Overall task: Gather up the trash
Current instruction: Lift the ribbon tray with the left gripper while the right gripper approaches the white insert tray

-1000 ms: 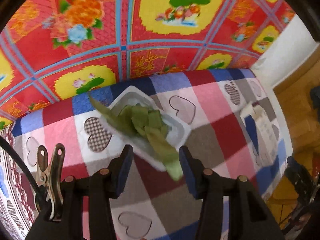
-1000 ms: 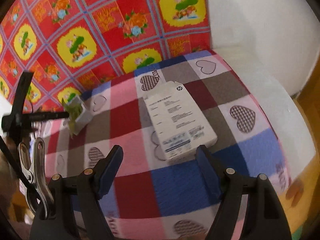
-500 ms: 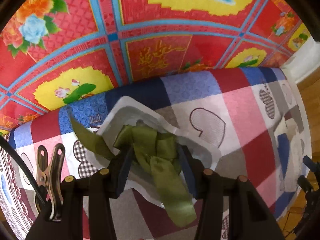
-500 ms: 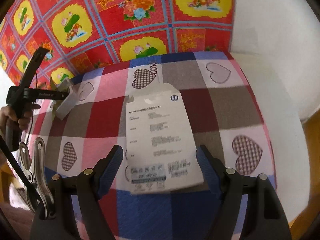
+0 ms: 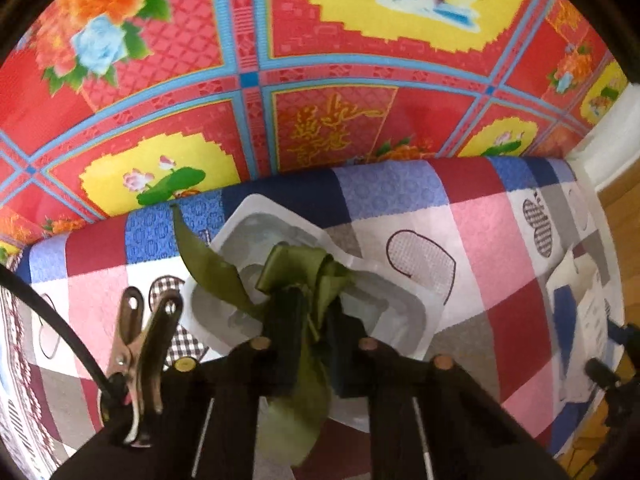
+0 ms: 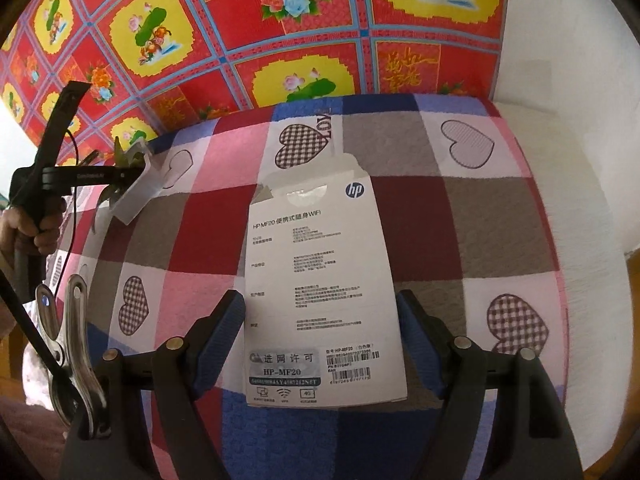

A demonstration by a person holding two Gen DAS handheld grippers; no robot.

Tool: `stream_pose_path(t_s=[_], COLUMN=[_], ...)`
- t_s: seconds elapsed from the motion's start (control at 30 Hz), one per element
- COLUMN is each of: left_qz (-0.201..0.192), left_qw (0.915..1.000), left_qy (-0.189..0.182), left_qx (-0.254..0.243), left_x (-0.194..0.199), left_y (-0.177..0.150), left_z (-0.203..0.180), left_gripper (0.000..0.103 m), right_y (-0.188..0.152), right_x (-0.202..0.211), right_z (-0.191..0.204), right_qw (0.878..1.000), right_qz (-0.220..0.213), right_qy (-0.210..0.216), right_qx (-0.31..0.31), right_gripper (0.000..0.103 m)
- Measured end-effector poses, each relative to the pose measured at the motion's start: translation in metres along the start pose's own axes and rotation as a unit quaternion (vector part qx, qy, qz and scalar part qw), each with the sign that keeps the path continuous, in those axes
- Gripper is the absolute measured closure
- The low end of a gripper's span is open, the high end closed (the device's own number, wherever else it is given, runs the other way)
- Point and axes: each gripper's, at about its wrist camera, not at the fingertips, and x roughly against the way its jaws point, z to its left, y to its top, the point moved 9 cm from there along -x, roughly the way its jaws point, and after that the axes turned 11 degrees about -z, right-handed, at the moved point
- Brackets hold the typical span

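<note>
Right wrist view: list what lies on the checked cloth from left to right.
Left tool gripping green ribbon and a white plastic tray → white HP box, flat between the right tool's open fingers.

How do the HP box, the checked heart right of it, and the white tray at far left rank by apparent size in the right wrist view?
1. HP box, largest, though nearest the camera.
2. Checked heart.
3. White tray, looks smallest, but it is farther away and partly hidden.
</note>
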Motion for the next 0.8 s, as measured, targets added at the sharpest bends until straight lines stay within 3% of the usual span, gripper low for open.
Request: stream_pose_path(t_s=[0.2,0.33,0.57,0.8], left_qz=[-0.035,-0.062,-0.062,-0.049], left_qw=[0.9985,0.9961,0.9937,0.9921], left_qy=[-0.014,-0.021,-0.027,-0.026], left_qx=[0.041,0.060,0.090,0.113], left_x=[0.038,0.072,0.099,0.103], left_y=[-0.001,-0.004,0.005,-0.021], left_z=[0.009,0.011,0.009,0.010], left_gripper=[0.094,0.094,0.094,0.094], right_y=[0.006,0.012,0.006,-0.004], right_x=[0.004,0.008,-0.006,-0.019], right_z=[0.004,0.014,0.030,0.040], right_qw=[1.000,0.999,0.999,0.997], right_qz=[-0.010,-0.022,0.003,0.018], right_qy=[0.013,0.047,0.047,0.031], right_qx=[0.000,-0.010,0.027,0.072], right_gripper=[0.024,0.023,0.023,0.022])
